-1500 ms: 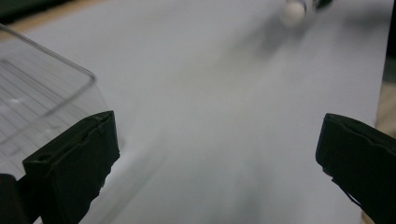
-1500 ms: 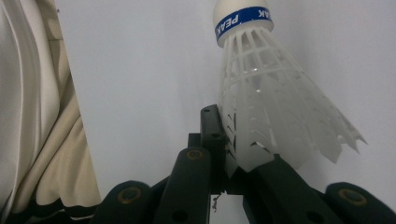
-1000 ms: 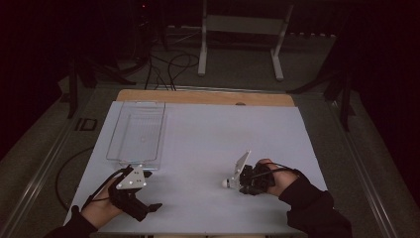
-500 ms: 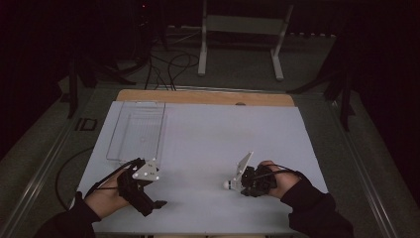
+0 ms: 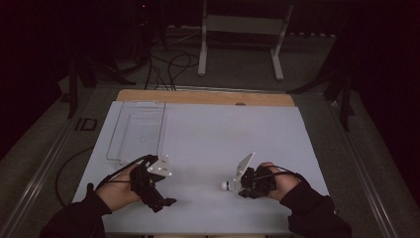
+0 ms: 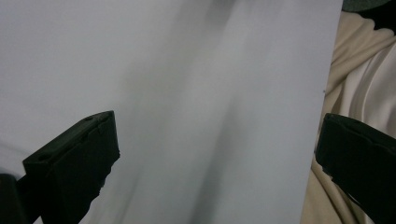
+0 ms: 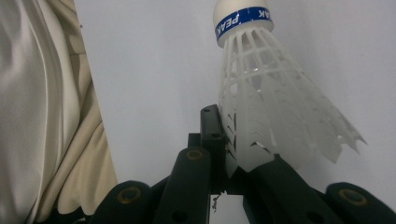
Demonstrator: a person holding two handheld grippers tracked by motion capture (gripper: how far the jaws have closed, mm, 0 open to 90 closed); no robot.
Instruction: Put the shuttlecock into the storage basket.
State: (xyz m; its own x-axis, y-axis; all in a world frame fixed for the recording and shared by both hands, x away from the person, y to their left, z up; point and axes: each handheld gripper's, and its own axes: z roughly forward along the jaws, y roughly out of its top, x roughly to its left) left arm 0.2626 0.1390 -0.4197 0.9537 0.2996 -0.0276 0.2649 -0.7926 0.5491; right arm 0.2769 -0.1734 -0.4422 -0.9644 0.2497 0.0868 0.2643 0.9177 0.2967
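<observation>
**Gripping a shuttlecock at a white table**

Holding a two-jaw gripper in each hand, a person in dark sleeves reaches over a white table [image 5: 218, 139] from its near edge. The right gripper [image 5: 241, 186] is closed on a white plastic shuttlecock [image 5: 228, 186]. In the right gripper view the jaws pinch the edge of the shuttlecock's [image 7: 261, 98] slotted skirt, and its rounded white tip, ringed by a blue band with white letters, points straight away from the gripper. In the high view that tip sits just beyond the jaws, low over the table and aimed toward the other hand; whether it touches the surface cannot be told.

The left gripper [image 5: 166, 203] is well apart from the right one, and its jaws stand wide open with nothing between them. In the left gripper view the two black jaws [image 6: 215, 154] frame bare table and, at one side, pale cream cloth [image 6: 359, 88] past the table's edge.

A clear tray [image 5: 136, 131] lies on the table just beyond the left gripper, farther from the person.
</observation>
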